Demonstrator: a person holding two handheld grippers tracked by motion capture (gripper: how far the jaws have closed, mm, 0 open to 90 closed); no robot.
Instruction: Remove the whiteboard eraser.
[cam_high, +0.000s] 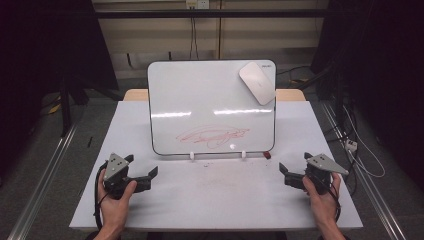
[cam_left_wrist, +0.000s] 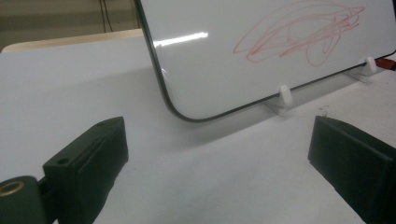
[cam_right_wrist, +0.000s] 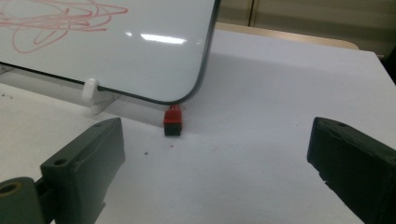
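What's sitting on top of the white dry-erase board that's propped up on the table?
A flat white oval eraser clings to the upper right corner of the white dry-erase board, and a red scribble marks its lower half. The board hides whatever props it up from behind.

A white whiteboard carries red scribbles (looping lines) — beside it, a red-and-black marker cap.

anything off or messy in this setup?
The whiteboard carries a red scribble low on its face. Faint red smudges mark the table in front of it. A small red-and-black piece lies loose at the board's lower right corner.
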